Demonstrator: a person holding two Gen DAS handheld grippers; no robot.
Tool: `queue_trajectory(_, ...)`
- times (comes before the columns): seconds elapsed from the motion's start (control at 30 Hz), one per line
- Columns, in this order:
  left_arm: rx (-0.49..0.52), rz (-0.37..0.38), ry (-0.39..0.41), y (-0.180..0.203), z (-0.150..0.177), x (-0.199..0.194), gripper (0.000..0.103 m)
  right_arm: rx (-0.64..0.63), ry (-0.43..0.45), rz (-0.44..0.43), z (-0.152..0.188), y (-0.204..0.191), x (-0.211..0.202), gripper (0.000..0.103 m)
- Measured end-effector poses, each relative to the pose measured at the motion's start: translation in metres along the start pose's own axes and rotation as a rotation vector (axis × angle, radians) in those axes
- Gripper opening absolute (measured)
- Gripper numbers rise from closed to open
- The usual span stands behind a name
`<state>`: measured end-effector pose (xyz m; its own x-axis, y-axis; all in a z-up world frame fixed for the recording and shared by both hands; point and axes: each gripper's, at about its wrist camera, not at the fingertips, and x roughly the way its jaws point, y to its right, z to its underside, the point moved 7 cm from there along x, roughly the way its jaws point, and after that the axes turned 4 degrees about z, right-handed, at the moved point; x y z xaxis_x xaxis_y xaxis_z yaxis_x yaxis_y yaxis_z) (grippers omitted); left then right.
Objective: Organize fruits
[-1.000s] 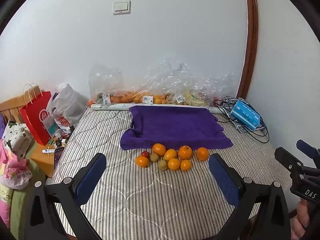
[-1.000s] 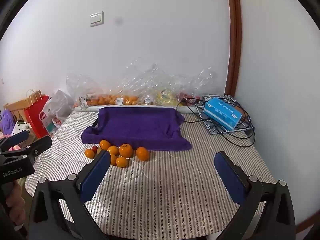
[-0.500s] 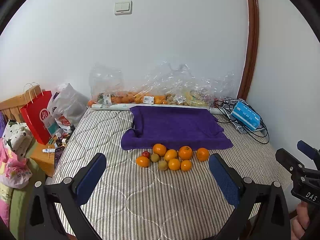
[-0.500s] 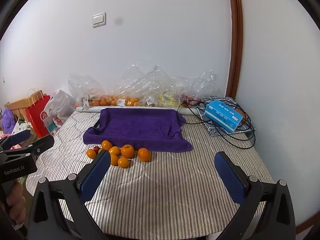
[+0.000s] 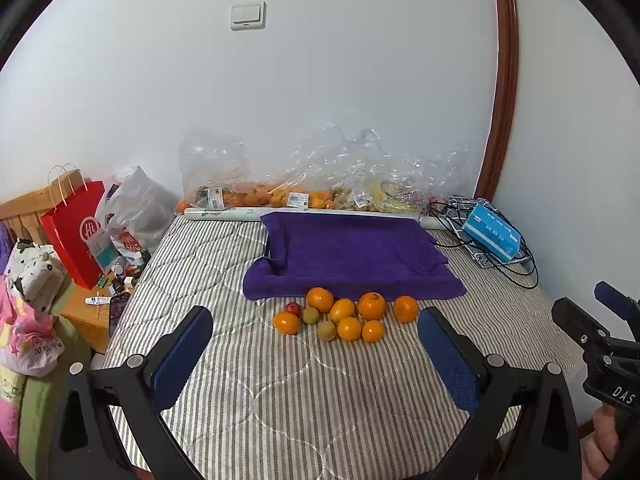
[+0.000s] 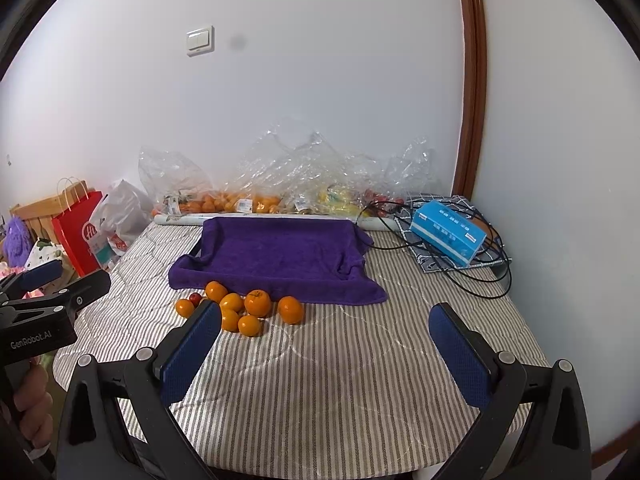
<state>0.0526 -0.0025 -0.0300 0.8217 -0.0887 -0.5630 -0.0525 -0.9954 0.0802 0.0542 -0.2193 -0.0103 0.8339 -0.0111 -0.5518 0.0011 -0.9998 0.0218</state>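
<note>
Fruits (image 5: 344,316) clustered loose at 6 o'clock of purple towel (image 5: 352,254), none sorted. Left tool (image 5: 316,356) and right tool (image 6: 326,354) both agape, empty. Next: probably approach, grip 1 orange.

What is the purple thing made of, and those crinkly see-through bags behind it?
The purple cloth looks like soft terry towel: matte, fuzzy, drooping in folds at its edges. The clear bags look like thin plastic film: shiny, crumpled, see-through, with packed fruit showing inside.

both wrist views face the wall — sharing fruits (image 5: 344,314), towel (image 6: 276,258)
</note>
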Motion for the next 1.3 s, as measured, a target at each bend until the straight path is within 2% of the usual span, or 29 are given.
queue_trajectory(1.3,-0.004,0.001,0.002,-0.0004,-0.0008,-0.0039,0.103,-0.007,0.007,-0.007,-0.0010,-0.0030,-0.0057,0.103)
